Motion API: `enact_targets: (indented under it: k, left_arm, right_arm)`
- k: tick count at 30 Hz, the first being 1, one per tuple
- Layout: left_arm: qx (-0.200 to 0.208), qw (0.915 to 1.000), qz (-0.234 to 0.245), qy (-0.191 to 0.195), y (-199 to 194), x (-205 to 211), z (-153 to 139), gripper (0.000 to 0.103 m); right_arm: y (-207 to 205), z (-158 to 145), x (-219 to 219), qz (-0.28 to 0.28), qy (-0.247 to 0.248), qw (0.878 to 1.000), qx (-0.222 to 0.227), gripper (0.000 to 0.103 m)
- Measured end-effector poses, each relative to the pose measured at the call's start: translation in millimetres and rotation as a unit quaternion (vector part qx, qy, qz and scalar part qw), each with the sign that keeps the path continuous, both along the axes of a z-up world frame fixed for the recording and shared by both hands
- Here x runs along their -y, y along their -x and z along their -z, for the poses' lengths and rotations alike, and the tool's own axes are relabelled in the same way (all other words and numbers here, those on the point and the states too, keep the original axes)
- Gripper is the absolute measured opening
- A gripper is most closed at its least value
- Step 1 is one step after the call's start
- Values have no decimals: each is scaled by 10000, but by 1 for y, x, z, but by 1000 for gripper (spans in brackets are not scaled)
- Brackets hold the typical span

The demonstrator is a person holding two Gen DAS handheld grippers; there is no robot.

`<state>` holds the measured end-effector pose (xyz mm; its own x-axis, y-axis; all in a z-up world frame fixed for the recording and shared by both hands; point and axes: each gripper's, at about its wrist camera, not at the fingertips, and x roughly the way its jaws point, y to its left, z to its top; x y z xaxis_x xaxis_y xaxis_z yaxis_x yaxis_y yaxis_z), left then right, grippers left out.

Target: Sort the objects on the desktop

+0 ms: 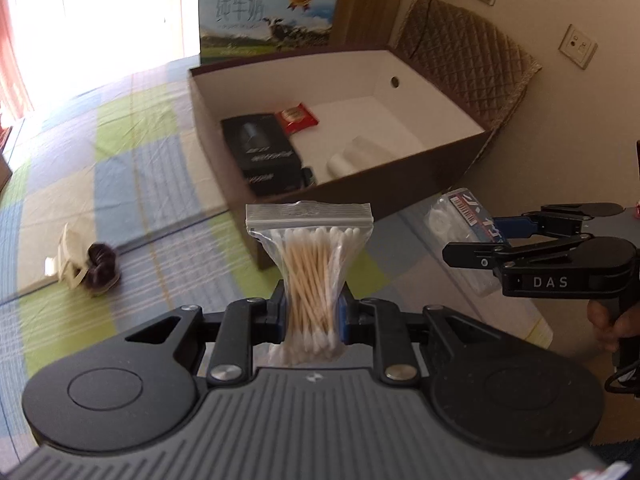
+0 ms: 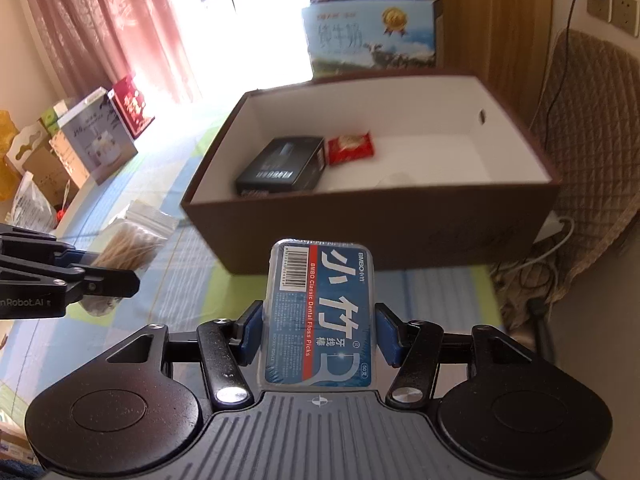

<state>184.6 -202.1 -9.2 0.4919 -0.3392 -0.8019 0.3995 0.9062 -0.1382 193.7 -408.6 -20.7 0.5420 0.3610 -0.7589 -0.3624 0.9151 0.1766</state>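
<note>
Cotton swabs bag [image 1: 310, 276] pinched in my left gripper [image 1: 312, 316], floss picks pack [image 2: 320, 320] clamped in my right gripper [image 2: 320, 334]; I'm holding both just short of the open brown box [image 2: 360, 220].

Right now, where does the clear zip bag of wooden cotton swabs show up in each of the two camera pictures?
Left wrist view: the clear zip bag of wooden cotton swabs is at centre, pinched upright in the left gripper.
Right wrist view: the same bag is at the left edge, beyond the left gripper's black fingers.
Shared landmark: the open brown cardboard box with white inside, behind the bag in both.
</note>
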Motion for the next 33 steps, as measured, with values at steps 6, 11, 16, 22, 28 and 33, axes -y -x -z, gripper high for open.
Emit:
enact_targets:
  k: [6,11,16,22,28,33]
  left_arm:
    - [200,9997,54,99,-26,30,-11,19]
    - [298,9994,26,158,-57,55,-17,19]
    - [275,9996,16,92,-91,84,-15,19]
    - [73,10000,-31,14,-133,112,2,19]
    - [-156,9998,-129,-94,-171,129,21,19]
    - [-257,9993,-167,-211,-194,137,34,19]
  right_arm:
    - [-24,-19,26,27,43,9996,275,54]
    - [-55,-32,44,43,98,9986,512,54]
    - [-99,-33,54,72,253,9978,606,54]
    - [-148,-19,60,12,573,9971,508,54]
    - [-183,4,61,-121,850,9959,272,54]
    - [-199,20,62,-215,982,9948,164,54]
